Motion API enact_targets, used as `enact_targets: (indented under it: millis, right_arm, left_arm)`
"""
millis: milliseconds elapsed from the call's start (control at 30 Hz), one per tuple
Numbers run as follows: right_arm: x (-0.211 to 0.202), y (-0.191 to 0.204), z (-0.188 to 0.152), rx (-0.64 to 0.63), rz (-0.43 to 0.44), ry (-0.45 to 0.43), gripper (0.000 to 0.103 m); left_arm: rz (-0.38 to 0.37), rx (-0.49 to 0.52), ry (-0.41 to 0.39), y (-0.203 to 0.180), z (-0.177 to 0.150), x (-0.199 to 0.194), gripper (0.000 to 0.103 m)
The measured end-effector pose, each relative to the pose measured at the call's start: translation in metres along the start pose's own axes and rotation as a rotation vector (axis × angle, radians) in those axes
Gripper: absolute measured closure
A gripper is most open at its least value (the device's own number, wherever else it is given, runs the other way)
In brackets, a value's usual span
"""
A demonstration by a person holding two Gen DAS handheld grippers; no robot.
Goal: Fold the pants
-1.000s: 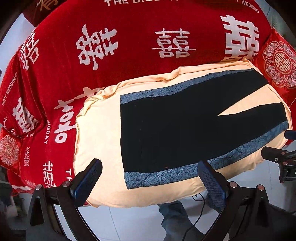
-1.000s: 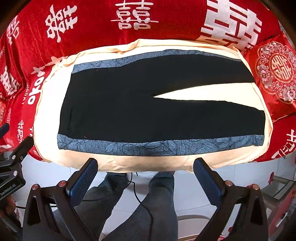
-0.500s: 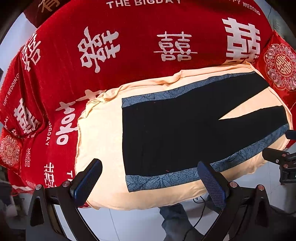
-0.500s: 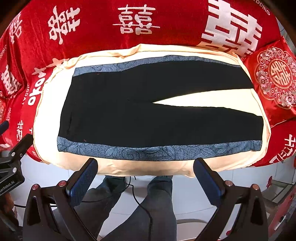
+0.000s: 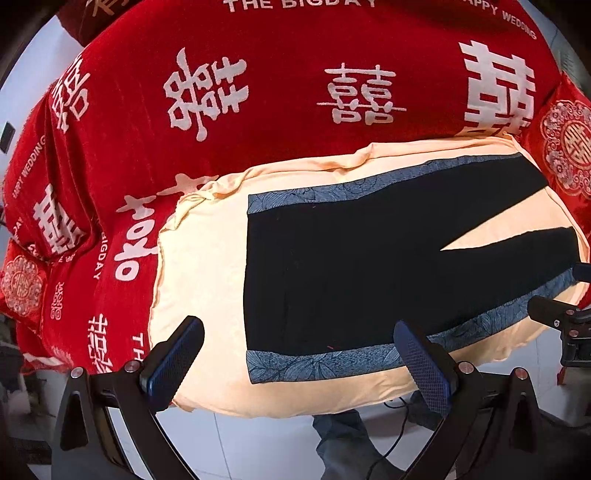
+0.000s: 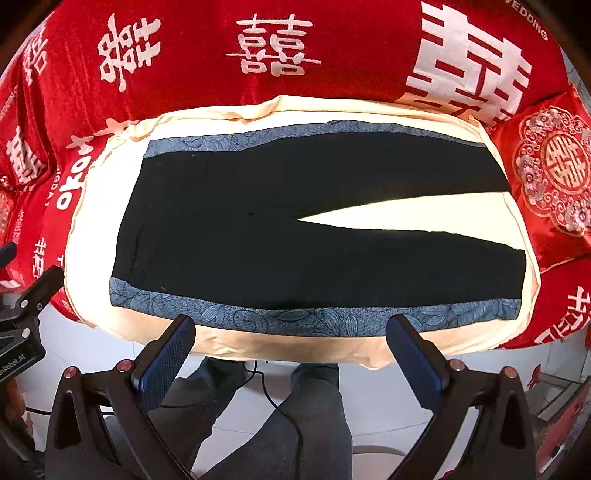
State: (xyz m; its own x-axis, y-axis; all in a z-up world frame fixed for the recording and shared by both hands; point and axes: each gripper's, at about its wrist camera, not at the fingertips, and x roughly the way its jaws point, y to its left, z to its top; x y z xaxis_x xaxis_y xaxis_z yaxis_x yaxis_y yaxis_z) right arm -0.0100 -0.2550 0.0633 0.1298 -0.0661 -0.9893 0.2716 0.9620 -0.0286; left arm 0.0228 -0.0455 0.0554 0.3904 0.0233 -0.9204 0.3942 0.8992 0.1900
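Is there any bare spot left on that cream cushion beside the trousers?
Yes: a wide strip of cream cushion left of the trousers' waist, and a narrow wedge between the two legs. Near and far edges are thin margins. Both claws hover open in front.

the pants (image 6: pixel 295 229) are black, with a blue-grey band printed in a leaf pattern along each outer side. they lie on a pale cream cushion (image 6: pixel 92 221). behind it the blanket (image 6: pixel 221 29) is bright red with large white chinese characters and small white english lettering. the pillow (image 6: pixel 554 177) at the right is red satin with a round silver and white floral medallion. both tongs (image 5: pixel 295 354) (image 6: pixel 291 354) are black with dark blue textured pads. the floor (image 6: pixel 373 398) is white tile.
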Motion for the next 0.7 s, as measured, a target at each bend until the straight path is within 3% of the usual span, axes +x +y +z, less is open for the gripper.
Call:
enact_targets:
  millis: [200, 400, 533, 700]
  right_arm:
    - [0.002, -0.014, 0.009, -0.045, 0.022, 0.002, 0.0]
    - [-0.001, -0.044, 0.01, -0.08, 0.041, 0.008, 0.0]
    - [0.011, -0.071, 0.011, -0.011, 0.175, 0.055, 0.0]
    - [0.04, -0.069, 0.004, 0.026, 0.307, 0.124, 0.0]
  left_arm:
    - [0.014, -0.041, 0.029, -0.013, 0.003, 0.0, 0.0]
    - [-0.027, -0.172, 0.087, -0.024, 0.0, 0.002, 0.0]
    - [-0.034, -0.289, 0.124, -0.02, -0.008, 0.007, 0.0]
    - [-0.047, -0.385, 0.208, -0.005, -0.028, 0.03, 0.0]
